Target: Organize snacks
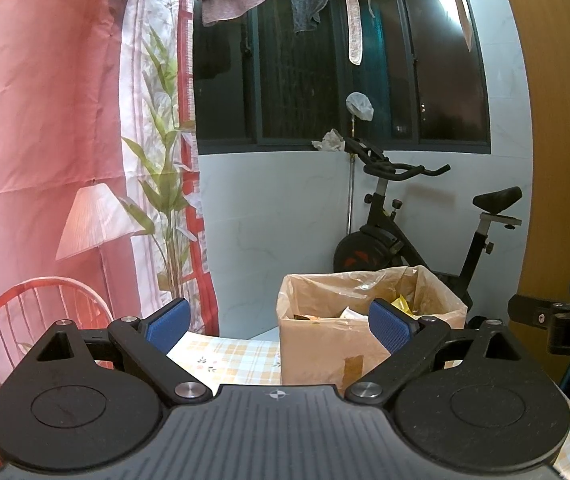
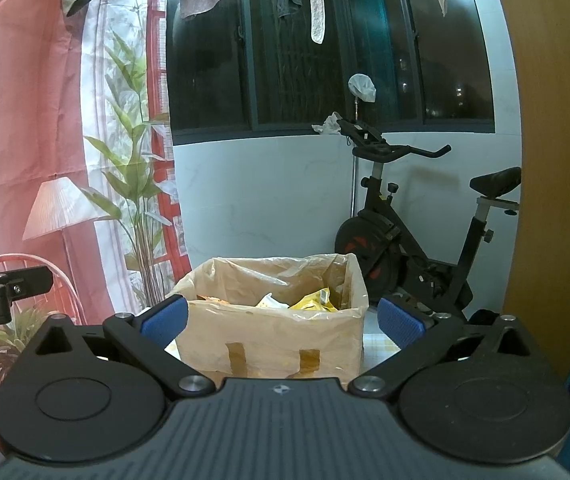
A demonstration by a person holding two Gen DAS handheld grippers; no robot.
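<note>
A cardboard box (image 1: 317, 352) lined with a clear plastic bag stands on the checked tablecloth (image 1: 229, 360). Snack packets lie inside it, a yellow one (image 2: 317, 300) showing most clearly. My left gripper (image 1: 279, 326) is open and empty, held just short of the box with its right pad in front of the box's rim. My right gripper (image 2: 281, 322) is also open and empty, with the box (image 2: 269, 340) framed between its blue pads. The other gripper shows at each view's edge: the right one (image 1: 565, 320) and the left one (image 2: 1, 288).
An exercise bike (image 1: 413, 232) stands behind the box by a tiled wall under a dark window. A pink printed curtain (image 1: 45, 120) hangs on the left. Laundry hangs overhead. A wooden panel (image 1: 565, 160) rises on the right.
</note>
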